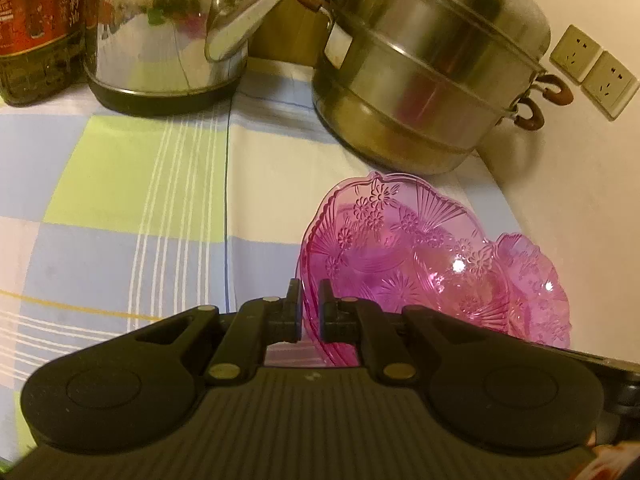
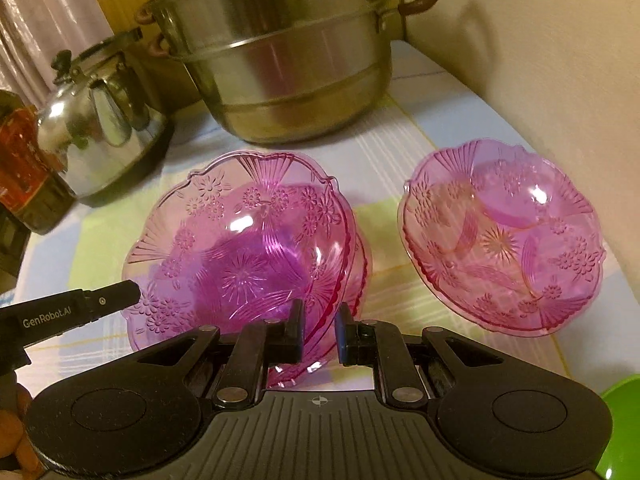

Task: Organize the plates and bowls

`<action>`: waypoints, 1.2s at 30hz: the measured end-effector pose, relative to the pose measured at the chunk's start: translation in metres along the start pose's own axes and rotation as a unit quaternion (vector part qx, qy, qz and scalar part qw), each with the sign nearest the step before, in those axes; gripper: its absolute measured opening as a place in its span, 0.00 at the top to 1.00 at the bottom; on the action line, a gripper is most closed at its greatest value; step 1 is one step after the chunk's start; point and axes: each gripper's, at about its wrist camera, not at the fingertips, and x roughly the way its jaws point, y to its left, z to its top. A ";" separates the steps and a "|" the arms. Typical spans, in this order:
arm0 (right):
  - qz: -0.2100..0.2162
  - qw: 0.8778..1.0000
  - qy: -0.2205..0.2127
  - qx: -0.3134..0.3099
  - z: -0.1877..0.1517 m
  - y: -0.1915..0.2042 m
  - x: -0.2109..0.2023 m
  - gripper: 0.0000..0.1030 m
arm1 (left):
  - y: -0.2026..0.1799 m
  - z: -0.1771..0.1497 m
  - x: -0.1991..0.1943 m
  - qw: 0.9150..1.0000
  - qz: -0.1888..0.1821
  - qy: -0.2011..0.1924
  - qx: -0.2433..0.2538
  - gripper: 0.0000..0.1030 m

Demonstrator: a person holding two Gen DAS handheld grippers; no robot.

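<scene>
Pink glass bowls [image 2: 240,248] are seen on the checked tablecloth [image 1: 120,184]: two nested together, with a third pink bowl [image 2: 504,240] set apart beside them. The left gripper [image 1: 310,312] is clamped on the rim of the nested pair at one side, and the right gripper [image 2: 320,332] is clamped on its near rim. One steamer pot [image 2: 280,52], one kettle [image 2: 100,132] and one oil bottle [image 1: 36,28] are seen behind.
</scene>
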 end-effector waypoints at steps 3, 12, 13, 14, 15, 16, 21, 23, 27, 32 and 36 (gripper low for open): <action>-0.002 1.000 0.006 0.001 0.000 -0.002 0.004 0.85 | -0.001 -0.002 0.004 1.000 0.004 0.002 0.002 0.94; -0.004 1.000 0.008 -0.008 0.001 -0.001 0.008 0.85 | -0.004 -0.001 0.005 1.000 0.010 0.000 0.007 0.94; -0.005 1.000 0.008 -0.008 0.001 -0.001 0.008 0.85 | -0.004 -0.001 0.005 1.000 0.009 0.000 0.007 0.94; -0.006 1.000 0.007 -0.009 0.001 0.000 0.008 0.84 | -0.004 -0.001 0.005 1.000 0.008 0.000 0.007 0.94; -0.007 1.000 0.006 -0.009 0.001 0.000 0.009 0.84 | -0.005 -0.001 0.005 1.000 0.008 0.000 0.007 0.94; -0.009 1.000 0.006 -0.010 0.001 0.000 0.009 0.84 | -0.005 -0.001 0.004 1.000 0.008 0.000 0.008 0.93; -0.013 1.000 0.004 -0.010 0.002 0.000 0.011 0.84 | -0.006 -0.001 0.006 1.000 0.009 0.001 0.010 0.93; -0.012 1.000 0.000 -0.010 0.003 0.000 0.012 0.84 | -0.005 -0.001 0.007 1.000 0.012 0.002 0.007 0.92; -0.029 0.999 -0.015 -0.001 0.006 -0.003 0.010 0.60 | -0.004 0.001 0.001 1.000 0.024 -0.012 0.003 0.88; -0.023 0.999 -0.023 0.024 0.009 -0.014 0.008 0.51 | -0.004 0.005 -0.005 1.000 0.019 -0.025 0.002 0.88; -0.020 0.999 -0.026 0.028 0.011 -0.014 0.007 0.51 | -0.005 0.004 -0.006 1.000 0.017 -0.025 0.006 0.88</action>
